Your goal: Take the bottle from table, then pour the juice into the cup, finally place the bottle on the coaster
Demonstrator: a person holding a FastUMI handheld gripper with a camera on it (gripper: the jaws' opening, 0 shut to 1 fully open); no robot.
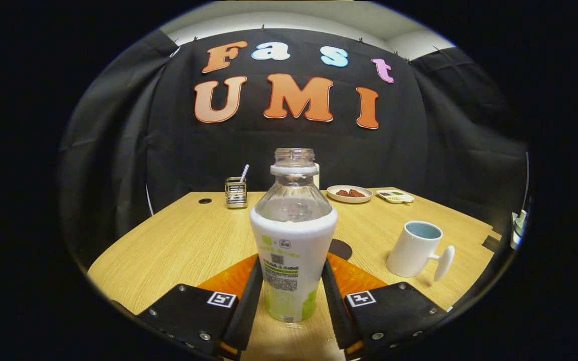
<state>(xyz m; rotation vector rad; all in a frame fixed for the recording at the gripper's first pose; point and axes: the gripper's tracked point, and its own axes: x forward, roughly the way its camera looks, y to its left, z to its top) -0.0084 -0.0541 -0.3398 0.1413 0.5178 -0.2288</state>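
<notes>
Gripper view looks along my tongs (293, 296), whose two fingers stand either side of the bottle (293, 240) low on its body. Both inner faces lie flush against its wrapped sides, so I have the bottle clamped between them, with the opening only as wide as the bottle itself. The bottle stands upright, its base at or just above the wooden worktop (178, 240); I cannot tell whether it touches. It has no cap: the threaded neck is open, the shoulder is clear ribbed plastic, and below that a white sleeve with green patches covers the body. The sleeve carries small print and a square code, too fine to make out. Each finger block bears a square black-and-white marker on top.

Just behind the bottle, partly hidden by it, lies a dark round coaster (341, 249) flat on the pale, straight-grained wood. To the right of the fingers, well apart from the bottle, stands a white cup (416, 249) with a bluish inside and a thick handle pointing right. Beyond, near the far edge, are a metal mesh holder (236, 192) with a straw-like rod in it, a round plate (349, 194) with brown food, and a small divided dish (395, 196).
</notes>
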